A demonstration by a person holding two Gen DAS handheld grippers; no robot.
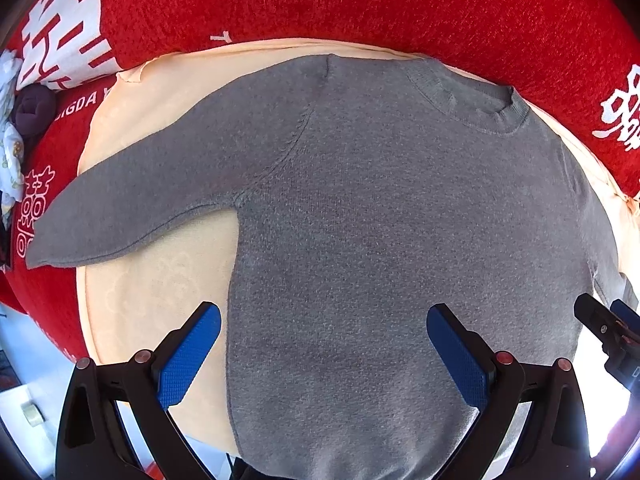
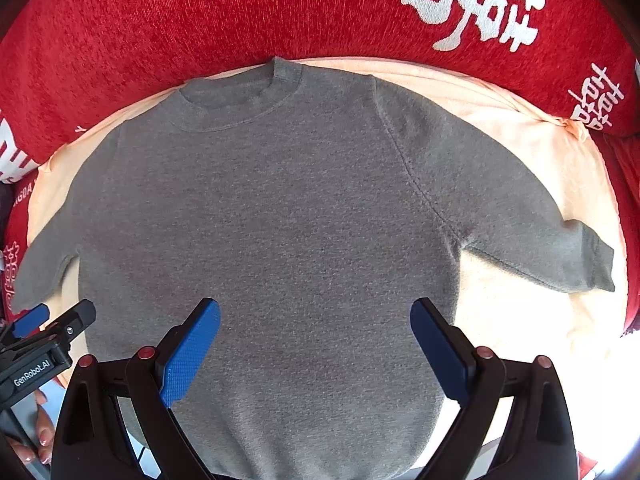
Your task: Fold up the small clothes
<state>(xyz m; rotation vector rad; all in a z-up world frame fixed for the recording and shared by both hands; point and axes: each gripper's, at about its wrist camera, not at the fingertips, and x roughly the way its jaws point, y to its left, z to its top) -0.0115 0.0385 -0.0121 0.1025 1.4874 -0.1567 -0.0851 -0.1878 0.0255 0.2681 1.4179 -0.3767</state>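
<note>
A small grey knit sweater (image 1: 360, 208) (image 2: 260, 208) lies flat and spread out on a cream cushion (image 1: 160, 288) (image 2: 520, 312), neck away from me, both sleeves stretched to the sides. My left gripper (image 1: 324, 340) hovers open over the sweater's lower left body, its blue pads wide apart with nothing between them. My right gripper (image 2: 316, 336) hovers open over the lower middle of the body, also holding nothing. Each gripper shows at the edge of the other's view: right gripper (image 1: 608, 328), left gripper (image 2: 52, 332).
A red blanket (image 1: 360, 0) (image 2: 200, 20) with white characters surrounds the cream cushion on the far side and both flanks. A dark purple bundle (image 1: 32, 108) and floral cloth lie far left. A hand (image 2: 40, 436) holds the left gripper.
</note>
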